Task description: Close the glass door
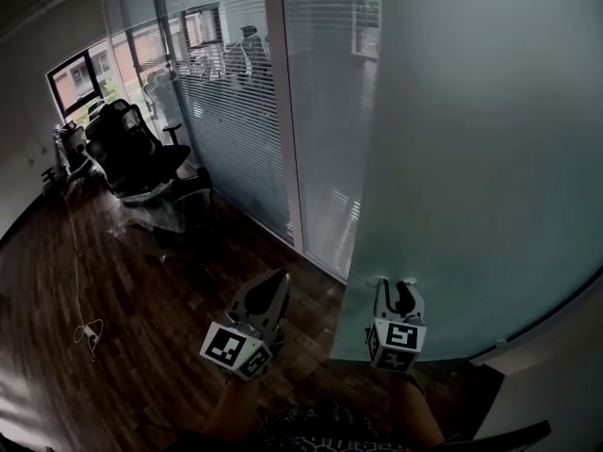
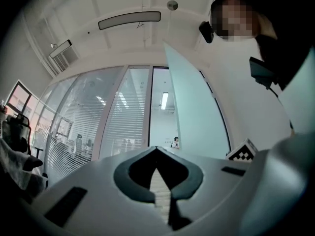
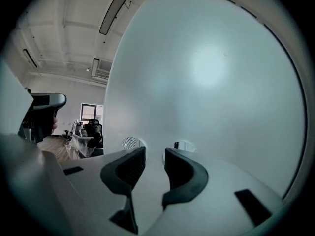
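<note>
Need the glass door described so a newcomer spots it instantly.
Start from the long glass wall. At its right end one pane, the glass door, stands swung out toward the camera. Unlike its neighbours with horizontal blinds, it is plain frosted glass, with the right claw near its bottom corner.

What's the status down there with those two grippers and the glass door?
Left gripper shut, empty. Right gripper open, tips at tall frosted glass door. Door standing open. Black office chair well off to the side.
</note>
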`<state>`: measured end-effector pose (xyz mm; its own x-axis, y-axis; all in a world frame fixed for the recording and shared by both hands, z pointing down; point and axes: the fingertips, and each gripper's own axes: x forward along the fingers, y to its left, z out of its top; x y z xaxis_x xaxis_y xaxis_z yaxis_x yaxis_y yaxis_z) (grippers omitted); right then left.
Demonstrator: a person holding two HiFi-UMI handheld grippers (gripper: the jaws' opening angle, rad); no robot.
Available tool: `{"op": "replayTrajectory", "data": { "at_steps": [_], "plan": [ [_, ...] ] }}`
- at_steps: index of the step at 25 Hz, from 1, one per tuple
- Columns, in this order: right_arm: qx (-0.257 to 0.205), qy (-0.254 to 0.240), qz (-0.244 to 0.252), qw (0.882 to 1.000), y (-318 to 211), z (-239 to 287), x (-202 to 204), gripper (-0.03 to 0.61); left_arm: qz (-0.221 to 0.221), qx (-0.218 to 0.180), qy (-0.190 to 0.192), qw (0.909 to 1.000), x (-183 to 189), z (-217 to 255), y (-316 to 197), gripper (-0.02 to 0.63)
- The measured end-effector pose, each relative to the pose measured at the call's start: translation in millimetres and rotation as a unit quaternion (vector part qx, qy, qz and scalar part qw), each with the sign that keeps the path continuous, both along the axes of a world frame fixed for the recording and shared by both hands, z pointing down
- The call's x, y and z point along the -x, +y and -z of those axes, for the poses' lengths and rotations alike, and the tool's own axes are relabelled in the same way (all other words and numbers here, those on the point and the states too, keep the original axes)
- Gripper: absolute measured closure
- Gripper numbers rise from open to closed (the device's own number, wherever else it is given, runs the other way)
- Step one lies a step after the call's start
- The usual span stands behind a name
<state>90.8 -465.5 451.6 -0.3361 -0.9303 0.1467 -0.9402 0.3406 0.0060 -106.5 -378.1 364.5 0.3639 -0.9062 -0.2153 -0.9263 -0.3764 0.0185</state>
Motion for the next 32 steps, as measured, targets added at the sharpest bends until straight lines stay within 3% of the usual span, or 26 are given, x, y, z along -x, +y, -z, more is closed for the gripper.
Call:
{"op": "replayTrajectory", "data": {
  "at_steps": [9,32],
  "plan": [
    [0.008,-0.008,-0.001,1.000,-36.5,3.5,9.3,0.457,0.020,-0.001,0.006,0.9998,22.4,-2.7,-29.8,0.612],
    [-0.047,-0.005,-0.089,0.995,-156.7,13.1,8.6,0.463,-0.077,-0.004,-0.009,0.9970,60.2,3.9,-196.4,0.612]
  ]
}}
